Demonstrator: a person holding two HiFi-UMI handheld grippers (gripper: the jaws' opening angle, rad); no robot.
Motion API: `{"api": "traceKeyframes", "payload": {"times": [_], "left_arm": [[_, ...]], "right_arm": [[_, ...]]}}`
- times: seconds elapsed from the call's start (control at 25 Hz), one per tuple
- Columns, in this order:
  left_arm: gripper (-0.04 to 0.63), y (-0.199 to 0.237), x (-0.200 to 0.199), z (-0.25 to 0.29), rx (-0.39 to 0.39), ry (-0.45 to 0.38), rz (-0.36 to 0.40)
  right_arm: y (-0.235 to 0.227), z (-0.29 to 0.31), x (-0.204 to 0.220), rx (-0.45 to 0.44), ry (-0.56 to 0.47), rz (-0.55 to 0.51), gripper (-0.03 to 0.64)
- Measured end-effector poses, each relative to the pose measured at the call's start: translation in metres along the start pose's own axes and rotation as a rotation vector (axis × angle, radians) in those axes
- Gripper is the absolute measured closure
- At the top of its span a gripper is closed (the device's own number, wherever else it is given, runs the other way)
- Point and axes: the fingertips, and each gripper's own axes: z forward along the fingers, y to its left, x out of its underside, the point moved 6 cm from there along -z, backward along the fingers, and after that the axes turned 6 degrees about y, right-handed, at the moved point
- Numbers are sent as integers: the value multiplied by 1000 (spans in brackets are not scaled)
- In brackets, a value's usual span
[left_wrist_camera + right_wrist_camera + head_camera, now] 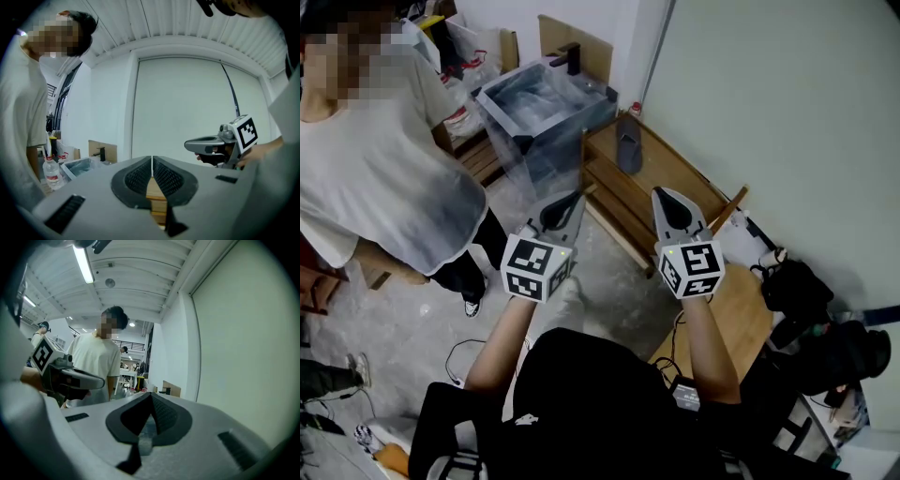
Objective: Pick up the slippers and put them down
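On the wooden rack (602, 176) by the wall lies one dark slipper (628, 152), well ahead of both tools. The left tongs (570, 204) and right tongs (667, 202) are pressed together, empty, held level side by side, seemingly lined up to reach for it.

Workshop-like lab: bare concrete floor (408, 319), loose cables (453, 356), wooden rack (667, 171), ceiling strip light (85, 266).

wooden rack (664, 167) — grey slipper (628, 150) atop

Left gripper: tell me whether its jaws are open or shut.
Shut. In its own view the left gripper has its jaws touching at the tips, nothing held between them.
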Motion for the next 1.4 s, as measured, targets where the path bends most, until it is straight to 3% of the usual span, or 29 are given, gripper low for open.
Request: {"api": "traceKeyframes", "payload": {"times": [0.2,0.76,1.4], "left_arm": [[583,36,-12,36,0,-26,-17],[583,143,-29,136,64,26,-51],[583,227,-27,209,123,60,-39]], "right_arm": [[-19,46,-2,3,20,-2,624],[-59,176,-16,50,82,19,624],[-85,276,-4,85,132,33,624]]}}
